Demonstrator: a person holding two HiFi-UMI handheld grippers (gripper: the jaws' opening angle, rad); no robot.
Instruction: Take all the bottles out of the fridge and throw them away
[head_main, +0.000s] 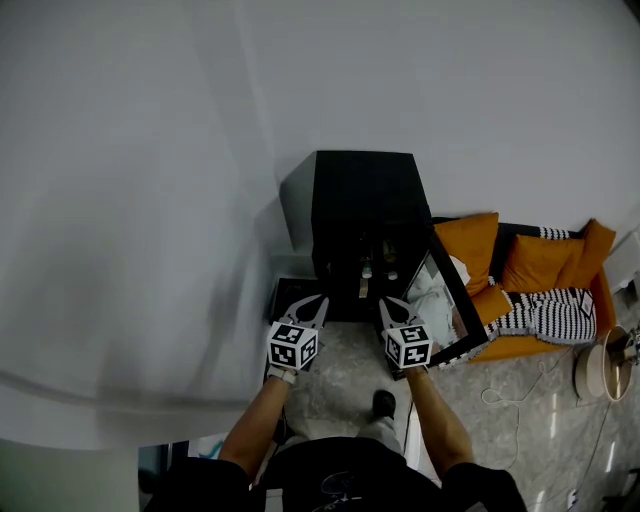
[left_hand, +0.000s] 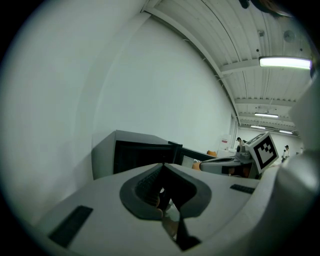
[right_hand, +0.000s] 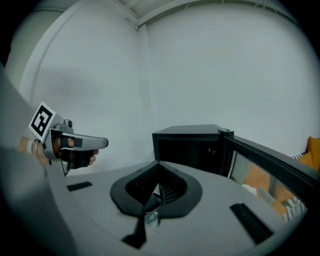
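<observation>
A small black fridge (head_main: 360, 215) stands against the white wall with its door (head_main: 455, 300) swung open to the right. On a shelf inside, two pale bottle tops (head_main: 367, 270) show in the dark. Both grippers hang side by side in front of the opening, a little short of it. My left gripper (head_main: 318, 301) has its jaws together and nothing between them; my right gripper (head_main: 386, 303) is likewise shut and empty. In the left gripper view the fridge (left_hand: 135, 155) lies ahead; in the right gripper view the fridge (right_hand: 190, 145) interior is too dark to show bottles.
An orange sofa (head_main: 540, 270) with striped cushions stands right of the fridge, behind the open door. A round white object (head_main: 598, 372) and a loose cable (head_main: 520, 392) lie on the floor at right. The white wall runs along the left. My shoe (head_main: 384, 403) is on the tiled floor.
</observation>
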